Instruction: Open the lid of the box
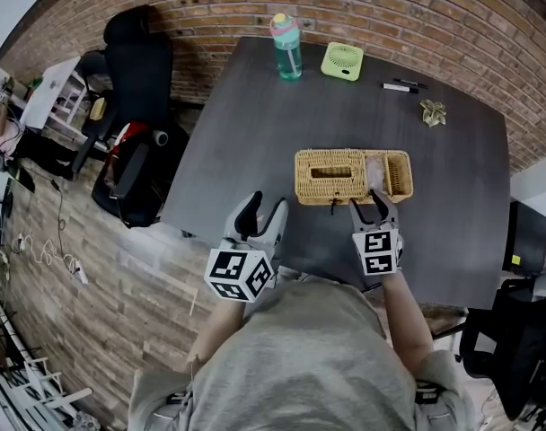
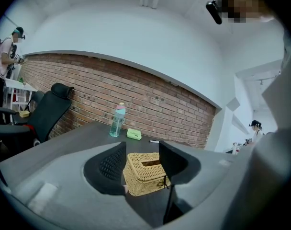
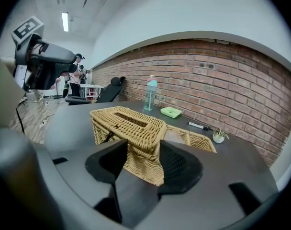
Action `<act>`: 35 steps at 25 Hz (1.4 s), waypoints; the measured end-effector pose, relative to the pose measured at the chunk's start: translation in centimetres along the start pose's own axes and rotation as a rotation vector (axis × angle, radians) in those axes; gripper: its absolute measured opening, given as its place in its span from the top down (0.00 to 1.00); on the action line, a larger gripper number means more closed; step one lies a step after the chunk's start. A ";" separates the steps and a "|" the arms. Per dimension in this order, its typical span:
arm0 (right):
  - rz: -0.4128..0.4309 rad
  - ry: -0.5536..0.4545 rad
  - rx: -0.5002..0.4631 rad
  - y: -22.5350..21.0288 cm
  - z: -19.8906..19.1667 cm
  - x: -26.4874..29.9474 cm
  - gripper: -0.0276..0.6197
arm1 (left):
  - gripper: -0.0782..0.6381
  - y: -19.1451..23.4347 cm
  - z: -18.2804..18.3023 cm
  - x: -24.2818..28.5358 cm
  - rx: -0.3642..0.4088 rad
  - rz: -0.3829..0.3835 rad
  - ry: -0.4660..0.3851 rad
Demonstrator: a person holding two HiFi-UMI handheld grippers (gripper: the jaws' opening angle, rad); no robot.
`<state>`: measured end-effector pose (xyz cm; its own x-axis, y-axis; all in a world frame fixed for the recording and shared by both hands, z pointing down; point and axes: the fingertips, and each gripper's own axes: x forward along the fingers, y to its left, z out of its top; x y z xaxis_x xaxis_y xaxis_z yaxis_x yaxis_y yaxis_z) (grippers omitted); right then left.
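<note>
A woven wicker box (image 1: 400, 176) lies on the dark table (image 1: 255, 133). Its slotted lid (image 1: 331, 174) covers the left part, while the right end is uncovered and shows something pale inside. My right gripper (image 1: 372, 205) is at the box's front edge. In the right gripper view its jaws (image 3: 143, 145) stand apart, and the lid's near corner (image 3: 145, 152) hangs between them. Left of the box, my left gripper (image 1: 267, 209) is open and holds nothing. In the left gripper view the box (image 2: 143, 174) shows beyond the gripper (image 2: 141, 145).
At the table's far side stand a teal bottle (image 1: 286, 48), a green fan (image 1: 342, 61), a marker (image 1: 400, 86) and a small plant (image 1: 432, 112). A black office chair (image 1: 134, 142) is beside the table's left edge, another chair (image 1: 511, 348) at the right.
</note>
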<state>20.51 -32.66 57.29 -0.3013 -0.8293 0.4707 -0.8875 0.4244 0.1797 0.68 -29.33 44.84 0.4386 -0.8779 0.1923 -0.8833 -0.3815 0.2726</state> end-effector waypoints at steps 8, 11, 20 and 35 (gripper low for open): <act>0.032 -0.046 -0.004 -0.7 2.4 -0.8 0.64 | 0.58 0.3 -0.6 -0.5 -0.019 0.015 0.010; 0.028 -0.056 -0.016 -1.2 2.9 -0.9 0.64 | 0.58 0.3 -0.6 -0.6 -0.018 0.020 0.008; 0.043 -0.120 -0.029 -2.1 6.3 -1.0 0.64 | 0.58 0.5 -0.2 -0.6 -0.023 0.019 0.004; 0.053 -0.173 -0.058 -3.5 10.4 0.2 0.68 | 0.58 1.7 0.2 -0.7 -0.013 0.026 -0.007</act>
<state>19.92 -38.03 47.81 -0.4066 -0.8534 0.3262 -0.8487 0.4850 0.2109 -1.12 -29.44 44.97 0.4146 -0.8893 0.1930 -0.8920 -0.3552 0.2796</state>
